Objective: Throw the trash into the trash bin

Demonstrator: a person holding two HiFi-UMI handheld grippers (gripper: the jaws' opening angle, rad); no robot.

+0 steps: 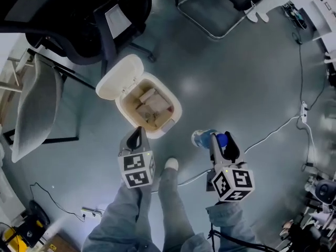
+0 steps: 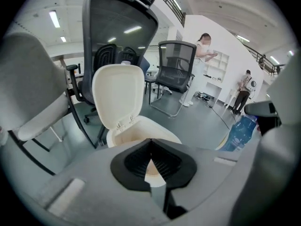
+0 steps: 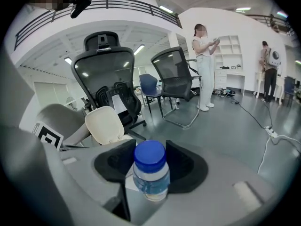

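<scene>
A cream trash bin [image 1: 174,105] stands on the grey floor with its lid [image 1: 119,76] flipped open and cardboard scraps inside. My left gripper [image 1: 137,132] hovers at the bin's near rim; its jaws meet at the tips with nothing between them [image 2: 151,142]. To the right, my right gripper [image 1: 223,139] is shut on a clear plastic bottle [image 1: 202,138] with a blue cap [image 3: 149,157], held above the floor beside the bin. The bottle [image 2: 241,132] also shows at the right of the left gripper view, and the bin's lid [image 3: 105,125] shows left of the bottle in the right gripper view.
Black office chairs [image 1: 113,20] stand behind the bin, with a grey seat [image 1: 34,106] to the left. A white cable [image 1: 273,133] and a power strip [image 1: 303,112] lie on the floor to the right. My legs and a shoe [image 1: 171,165] are below. Two people [image 3: 204,67] stand far off.
</scene>
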